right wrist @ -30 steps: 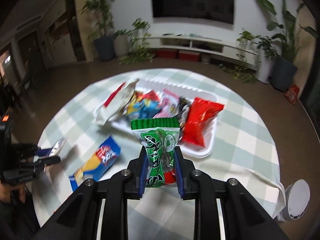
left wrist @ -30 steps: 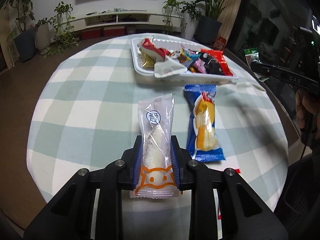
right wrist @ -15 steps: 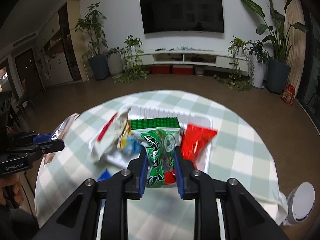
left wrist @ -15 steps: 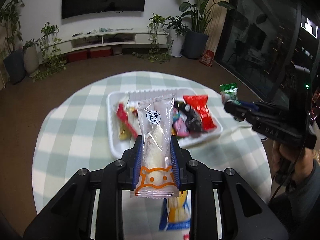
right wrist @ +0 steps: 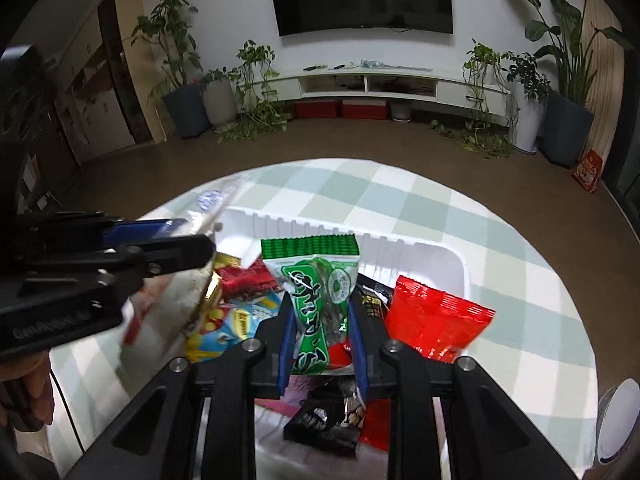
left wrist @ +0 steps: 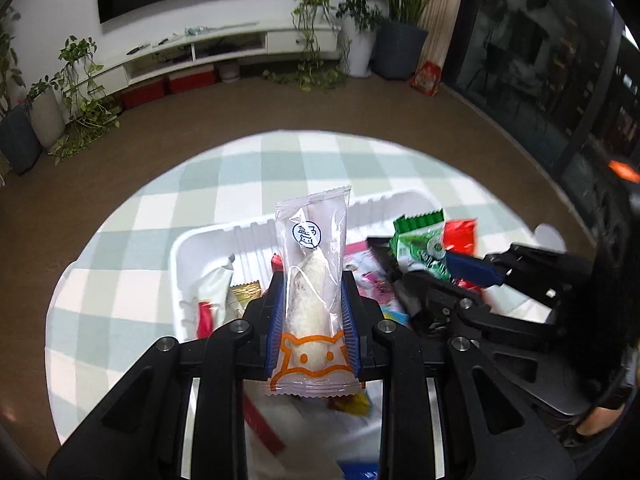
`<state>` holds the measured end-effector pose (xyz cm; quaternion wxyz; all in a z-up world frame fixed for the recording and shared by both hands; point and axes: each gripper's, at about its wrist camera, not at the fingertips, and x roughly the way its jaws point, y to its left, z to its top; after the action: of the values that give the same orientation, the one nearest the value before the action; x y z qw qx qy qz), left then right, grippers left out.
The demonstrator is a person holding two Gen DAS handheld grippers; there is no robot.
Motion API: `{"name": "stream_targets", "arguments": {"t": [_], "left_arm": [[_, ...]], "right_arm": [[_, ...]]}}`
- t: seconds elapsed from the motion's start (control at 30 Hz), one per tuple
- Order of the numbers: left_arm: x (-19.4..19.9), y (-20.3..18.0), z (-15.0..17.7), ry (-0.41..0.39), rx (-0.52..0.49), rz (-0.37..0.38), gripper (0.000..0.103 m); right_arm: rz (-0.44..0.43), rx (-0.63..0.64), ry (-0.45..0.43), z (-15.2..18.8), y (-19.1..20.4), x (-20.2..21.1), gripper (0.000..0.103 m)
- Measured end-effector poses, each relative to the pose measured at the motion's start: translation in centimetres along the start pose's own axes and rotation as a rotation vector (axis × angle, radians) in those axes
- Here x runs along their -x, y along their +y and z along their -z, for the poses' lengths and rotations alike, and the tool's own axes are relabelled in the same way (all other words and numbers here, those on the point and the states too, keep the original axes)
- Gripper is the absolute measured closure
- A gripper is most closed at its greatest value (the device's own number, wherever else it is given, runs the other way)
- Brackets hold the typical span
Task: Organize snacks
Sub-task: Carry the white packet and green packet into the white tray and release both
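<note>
Clear snack pack [left wrist: 313, 288] clamped upright in left tool [left wrist: 313, 316], above tray [left wrist: 208, 236].

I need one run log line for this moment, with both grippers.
left hand-held gripper: shut on clear bun packet | right hand-held gripper: shut on green packet | both above white tray

The right gripper [right wrist: 322, 312] pinches a green snack packet [right wrist: 318, 296] upright over the white tray [right wrist: 452, 258] — a red packet [right wrist: 436, 326] lies by the tray's right edge. The left gripper [right wrist: 200, 236], gripping a clear-wrapped snack [right wrist: 218, 204], hangs over its left edge.
</note>
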<state>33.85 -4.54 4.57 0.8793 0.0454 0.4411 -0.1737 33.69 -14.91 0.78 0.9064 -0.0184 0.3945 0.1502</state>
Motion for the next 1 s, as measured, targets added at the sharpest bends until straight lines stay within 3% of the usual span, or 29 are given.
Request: {"name": "stream_targets", "arguments": {"t": [0.27, 0.73, 0.83, 0.87, 0.9, 1.0], "left_arm": [[-4.9, 0.6, 0.6, 0.048, 0.023, -0.017, 0.079], [-5.6, 0.7, 0.8, 0.041, 0.031, -0.049, 0.072], [-5.3, 1.1, 1.0, 0.029, 0.046, -0.059, 0.054], [-5.1, 1.2, 1.0, 0.024, 0.054, -0.061, 0.037], [-4.9, 1.3, 1.0, 0.020, 0.055, -0.061, 0.031], [-4.1, 1.2, 1.0, 0.008, 0.048, -0.063, 0.027]], "right_arm": [[0.014, 0.015, 0.009, 0.1, -0.1, -1.3, 0.075], [0.024, 0.041, 0.010, 0.7, 0.0, -1.9, 0.065], [0.030, 0.051, 0.010, 0.7, 0.1, -1.9, 0.061], [0.032, 0.053, 0.009, 0.7, 0.1, -1.9, 0.059], [0.035, 0.058, 0.004, 0.7, 0.2, -1.7, 0.055], [0.055, 0.074, -0.013, 0.5, 0.4, -1.3, 0.047]]}}
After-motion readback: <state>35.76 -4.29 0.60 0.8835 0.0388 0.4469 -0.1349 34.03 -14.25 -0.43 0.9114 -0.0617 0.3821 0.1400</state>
